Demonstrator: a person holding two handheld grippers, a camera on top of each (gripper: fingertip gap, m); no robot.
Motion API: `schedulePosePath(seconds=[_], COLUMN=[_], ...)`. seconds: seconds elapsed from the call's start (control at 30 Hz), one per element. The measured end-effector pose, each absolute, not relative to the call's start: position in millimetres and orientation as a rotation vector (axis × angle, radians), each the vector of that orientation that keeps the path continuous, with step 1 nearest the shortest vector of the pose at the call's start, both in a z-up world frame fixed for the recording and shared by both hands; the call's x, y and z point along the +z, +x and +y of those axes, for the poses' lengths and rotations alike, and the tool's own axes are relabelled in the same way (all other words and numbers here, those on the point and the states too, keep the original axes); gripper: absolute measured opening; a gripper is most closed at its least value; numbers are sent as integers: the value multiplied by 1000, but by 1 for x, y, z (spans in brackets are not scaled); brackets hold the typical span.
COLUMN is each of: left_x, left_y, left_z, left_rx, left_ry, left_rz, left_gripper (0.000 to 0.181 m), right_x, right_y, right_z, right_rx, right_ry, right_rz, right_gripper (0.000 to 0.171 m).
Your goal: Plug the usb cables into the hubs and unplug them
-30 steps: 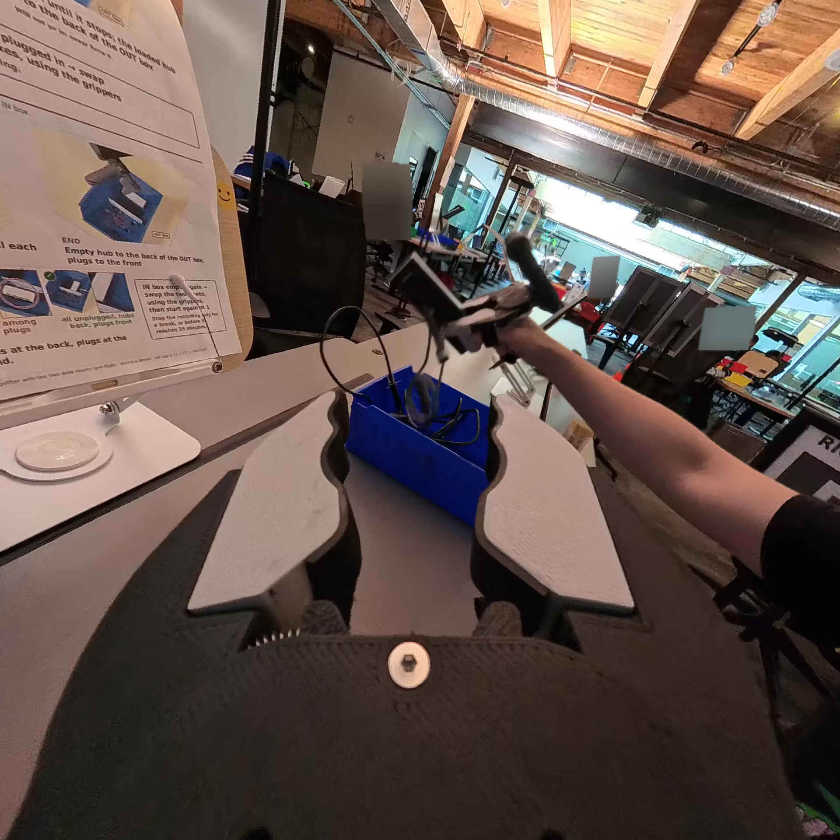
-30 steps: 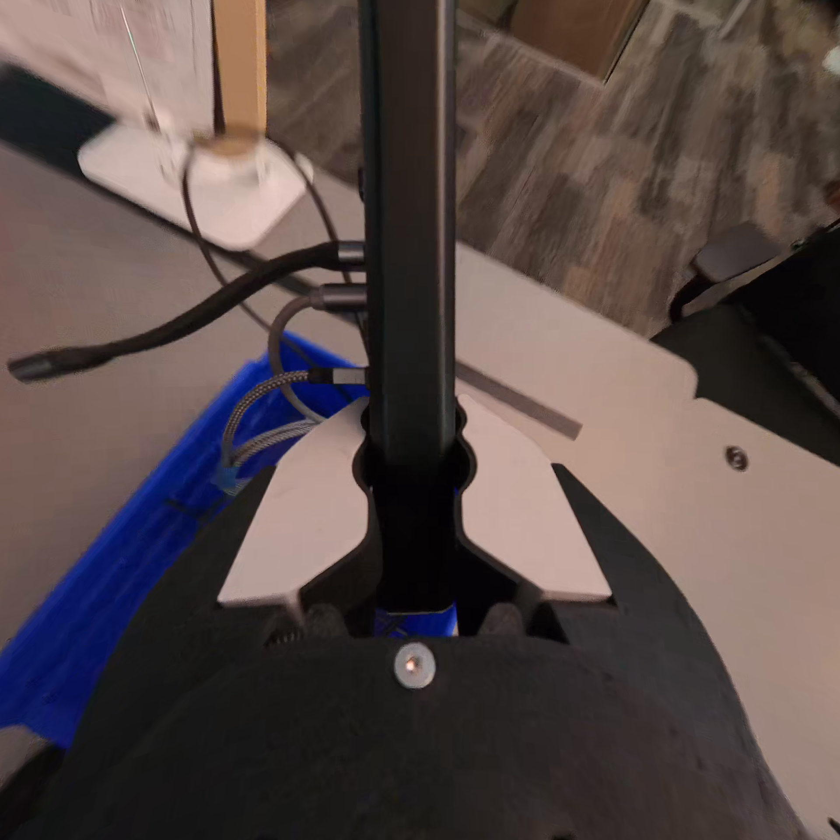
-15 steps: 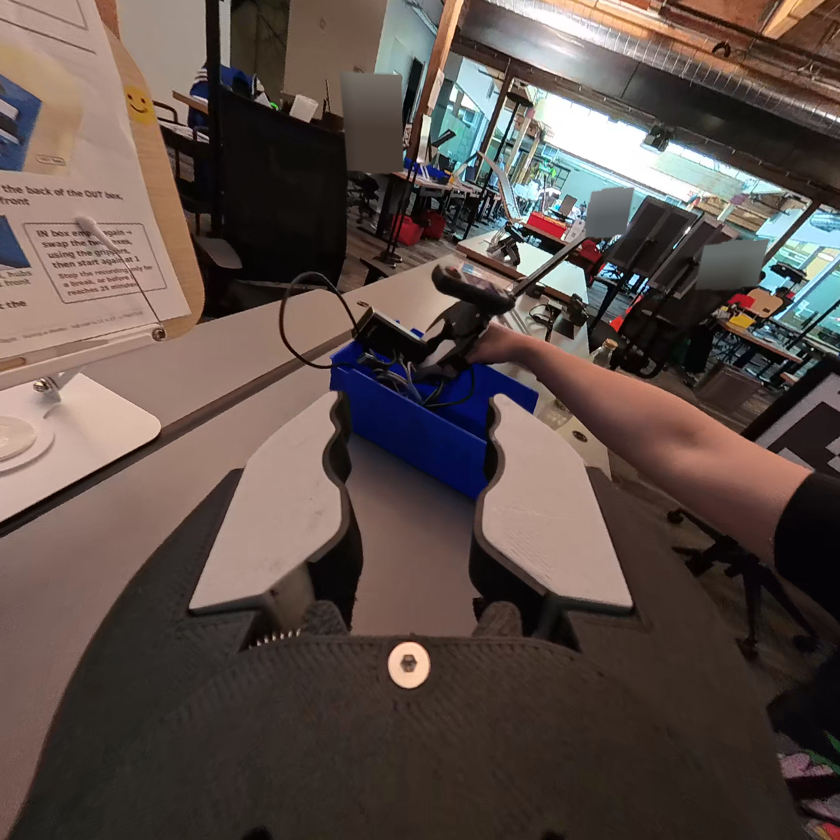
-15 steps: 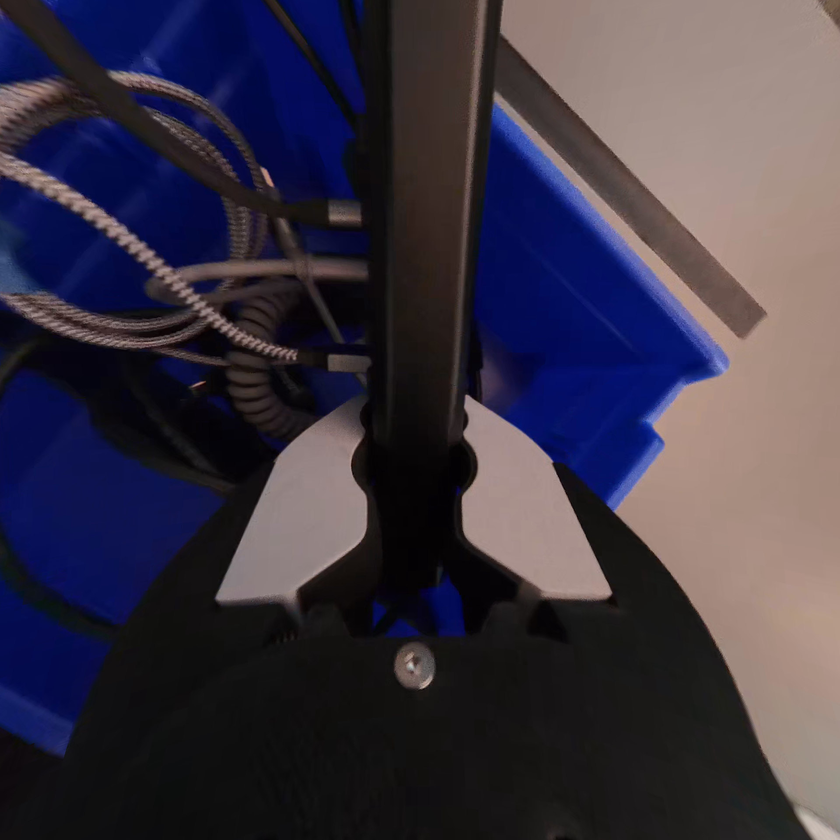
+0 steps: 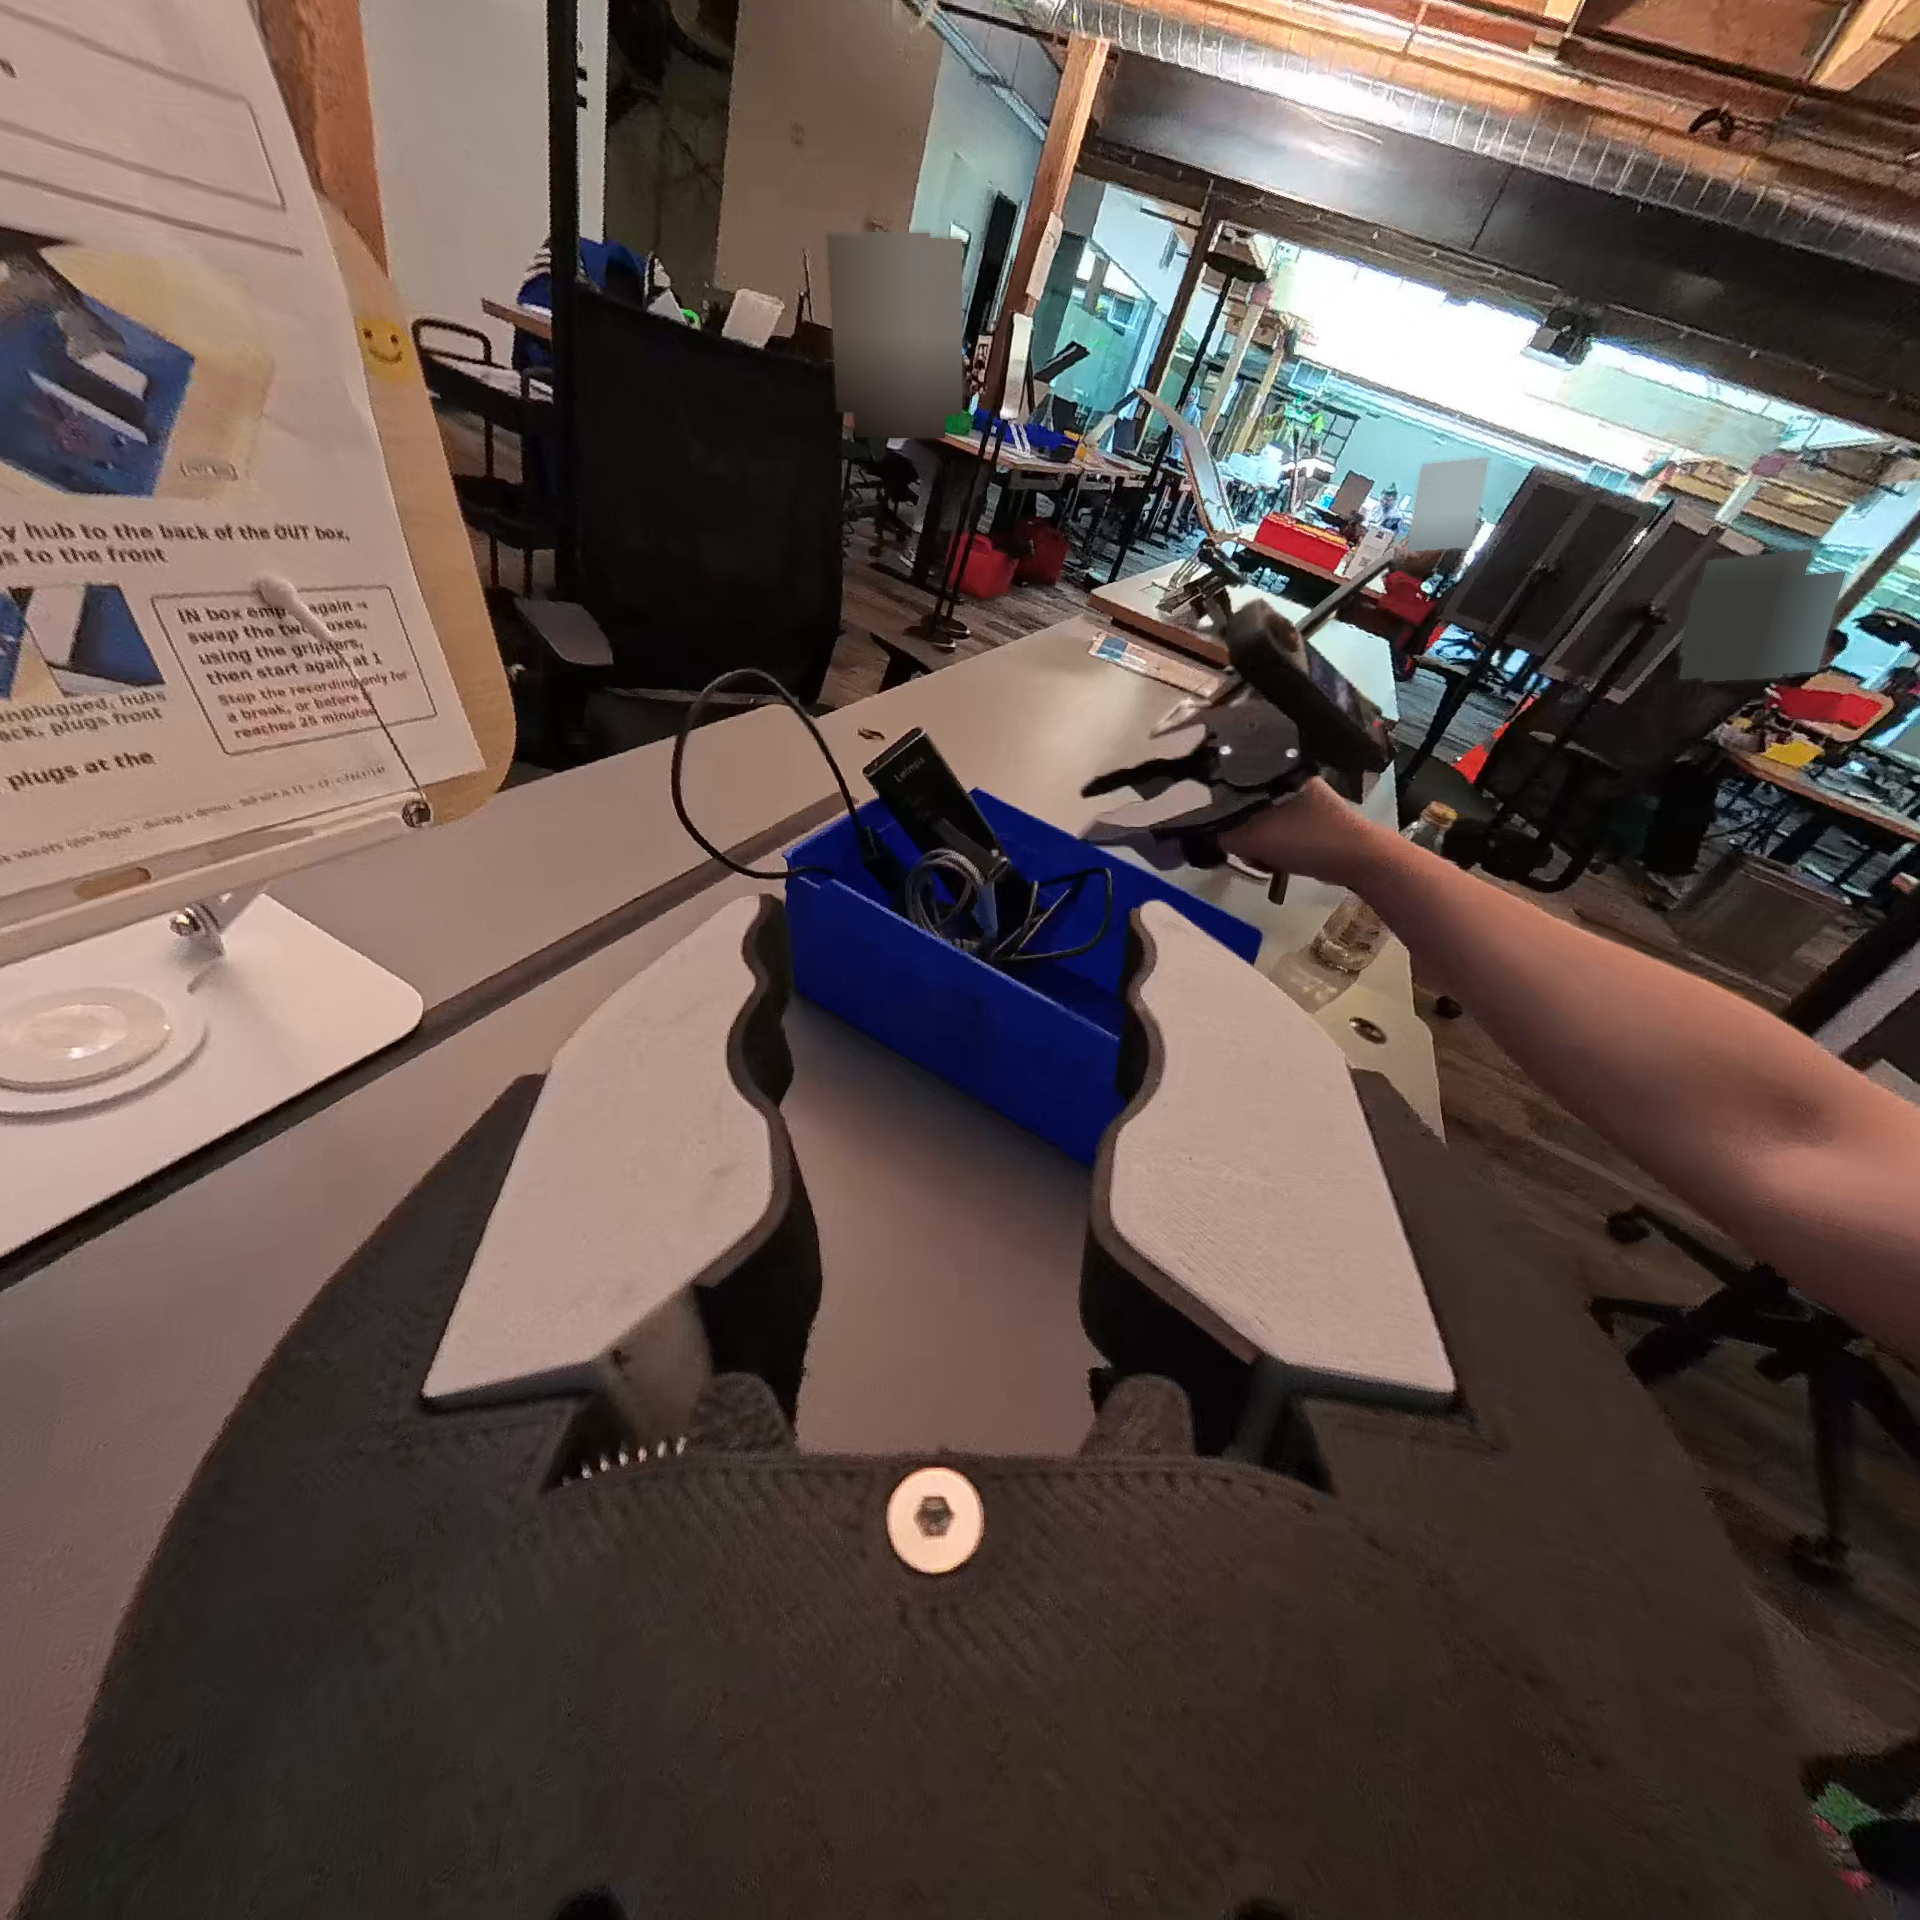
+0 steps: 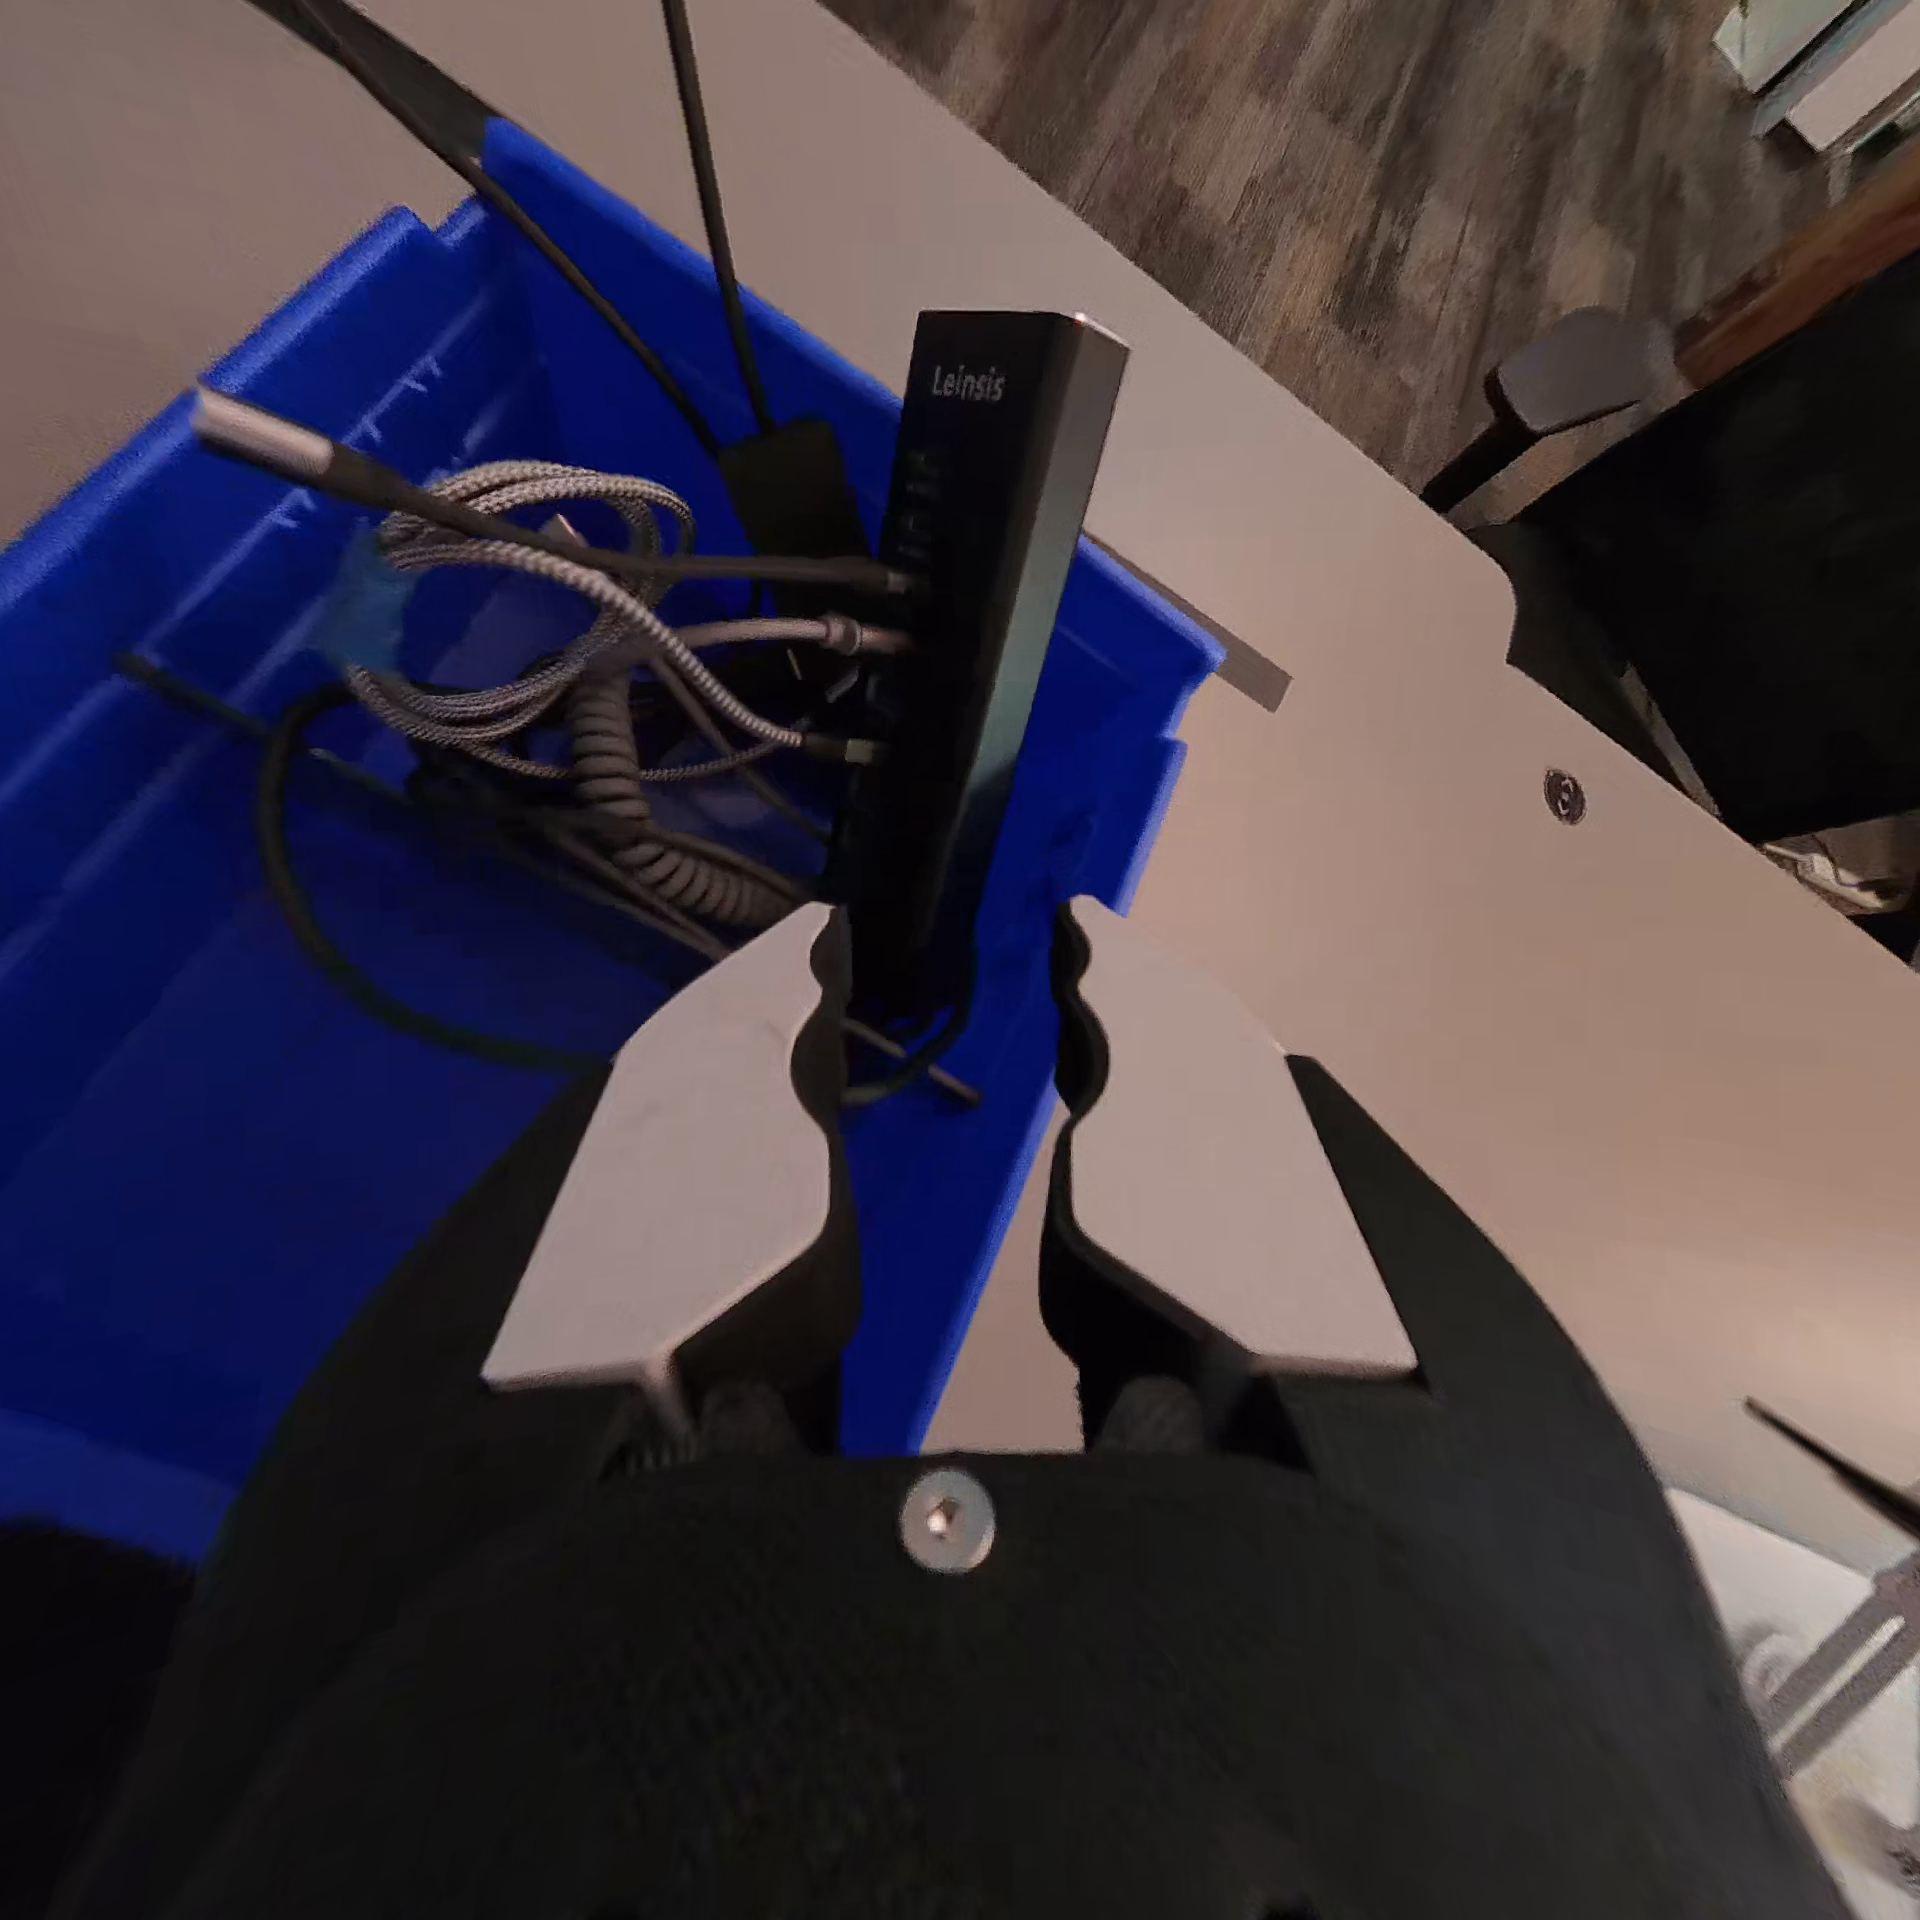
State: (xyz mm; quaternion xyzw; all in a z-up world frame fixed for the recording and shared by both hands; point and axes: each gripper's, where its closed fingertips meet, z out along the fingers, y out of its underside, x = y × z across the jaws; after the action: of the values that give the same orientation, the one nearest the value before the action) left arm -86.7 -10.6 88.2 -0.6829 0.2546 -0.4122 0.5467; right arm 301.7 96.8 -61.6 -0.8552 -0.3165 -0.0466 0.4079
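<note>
Left to right: a printed sheet stood on its stand at the bench's left edge. The left hand-held gripper hung over mid-bench, jaws wide apart and empty. Beyond it, near the far right corner, sat the blue bin. In it the black hub leaned upright against the bin's far wall, several cables plugged into its side and coiled on the bin floor. The right hand-held gripper hovered just beside the hub's lower end, jaws parted and gripping nothing. Judged step: setting down the loaded hub. To do it well, the right gripper should draw straight back, clear of the cables, so the leaning hub does not topple.
</note>
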Motion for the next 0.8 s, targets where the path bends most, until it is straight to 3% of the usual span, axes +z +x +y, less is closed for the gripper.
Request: schedulePosePath(seconds=[0.23, 0.43, 0.8], left_x=[114, 92, 22], left_y=[-80, -121, -400], left_z=[-56, -87, -176], left_rx=[-979, -748, -16], left_ry=[-1583, -1764, -1941], left_rz=[589, 490, -193], left_gripper=[61, 77, 94], right_x=[-60, -68, -99], right_y=[330, 348, 345], right_z=[40, 20, 20], right_rx=[37, 274, 271], right_ry=[-2140, -2145, -2213], right_rz=[-603, -381, -361], right_gripper=[41, 42, 59])
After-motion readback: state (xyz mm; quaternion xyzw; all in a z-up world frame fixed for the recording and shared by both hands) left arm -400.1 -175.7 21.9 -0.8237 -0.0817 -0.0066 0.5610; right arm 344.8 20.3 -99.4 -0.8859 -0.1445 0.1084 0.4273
